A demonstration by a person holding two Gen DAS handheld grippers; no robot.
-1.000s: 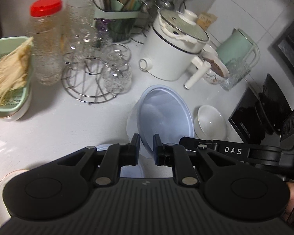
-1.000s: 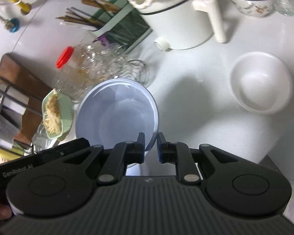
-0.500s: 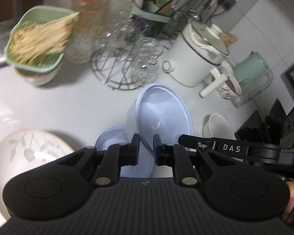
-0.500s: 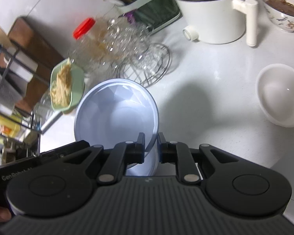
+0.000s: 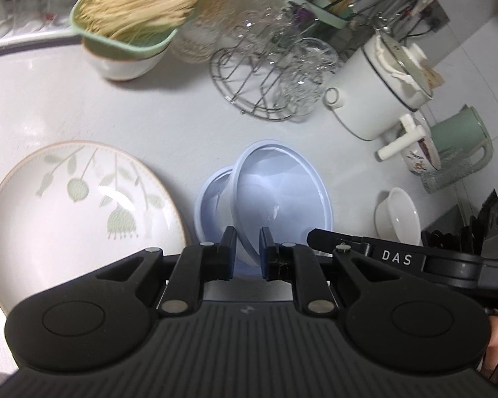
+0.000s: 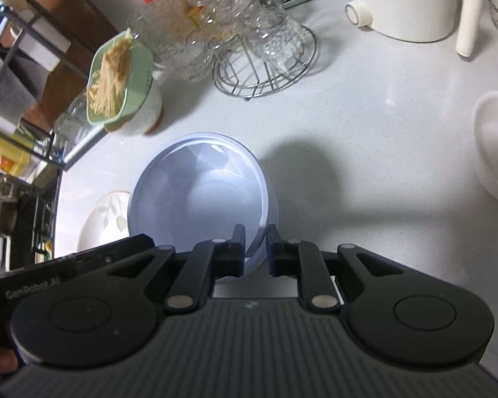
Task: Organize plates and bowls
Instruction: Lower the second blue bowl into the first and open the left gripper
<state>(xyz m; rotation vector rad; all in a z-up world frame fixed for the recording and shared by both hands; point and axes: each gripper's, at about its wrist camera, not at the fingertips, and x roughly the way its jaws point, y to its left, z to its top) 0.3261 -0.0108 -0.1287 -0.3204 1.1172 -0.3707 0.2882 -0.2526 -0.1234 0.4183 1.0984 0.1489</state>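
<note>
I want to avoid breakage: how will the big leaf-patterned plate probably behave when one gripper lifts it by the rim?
The leaf-patterned plate looks glazed and shiny, so its rim may be slippery. It is wide and shallow, so held at one edge it would likely sag or tilt. It appears ceramic, probably heavy and breakable.

"DAS" in white capitals sits on the black bar of the right tool (image 5: 401,258), seen from the left wrist view. "GenRobot.AI" in grey sits on the black body of the left tool (image 6: 33,293), seen at the lower left of the right wrist view, last letters soft. The yellow package (image 6: 6,159) on the rack at the left edge has print on it, too blurred to read.
</note>
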